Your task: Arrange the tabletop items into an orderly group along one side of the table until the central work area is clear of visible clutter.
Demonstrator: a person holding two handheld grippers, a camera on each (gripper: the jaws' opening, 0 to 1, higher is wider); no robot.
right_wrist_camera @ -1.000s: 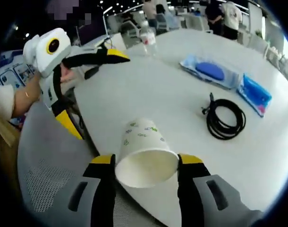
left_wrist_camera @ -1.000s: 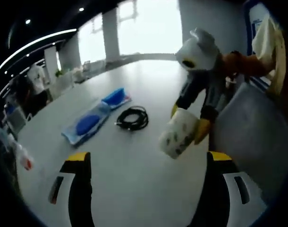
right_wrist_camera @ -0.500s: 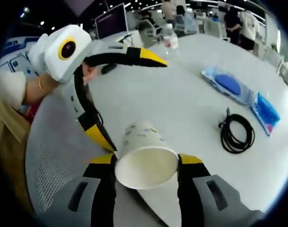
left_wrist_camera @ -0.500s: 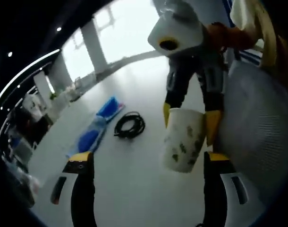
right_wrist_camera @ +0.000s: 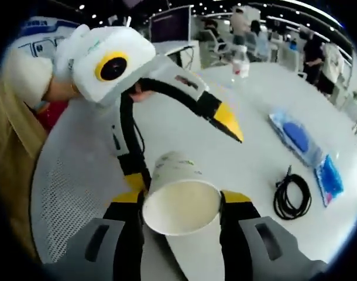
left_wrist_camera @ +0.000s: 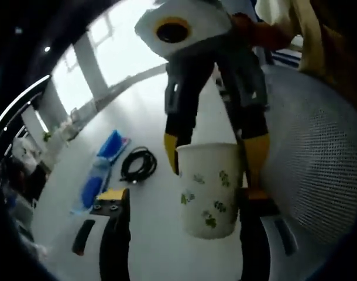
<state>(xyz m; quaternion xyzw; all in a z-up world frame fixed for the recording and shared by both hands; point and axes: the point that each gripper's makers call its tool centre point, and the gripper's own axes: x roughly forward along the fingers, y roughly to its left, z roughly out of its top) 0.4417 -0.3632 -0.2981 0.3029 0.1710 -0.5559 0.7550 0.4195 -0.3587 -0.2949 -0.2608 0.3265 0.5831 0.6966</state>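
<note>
Gripping an apparently empty paper cup point(right_wrist_camera: 179, 196) between its 2 jaws, the right hand-held gripper point(right_wrist_camera: 181, 202) holds it above the white counter point(right_wrist_camera: 243, 158); the left hand-held gripper point(left_wrist_camera: 181, 205) stands spread around it, jaws apart.

A grey mesh chair back point(left_wrist_camera: 319, 164) fills the 3 o'clock side in the left gripper view. In the right gripper view, people point(right_wrist_camera: 310, 50) and office chairs point(right_wrist_camera: 210, 38) stand at 12 to 1 o'clock.

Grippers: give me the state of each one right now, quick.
Left gripper: open, fingers spread either side of the paper cup.
Right gripper: shut on the paper cup.
</note>
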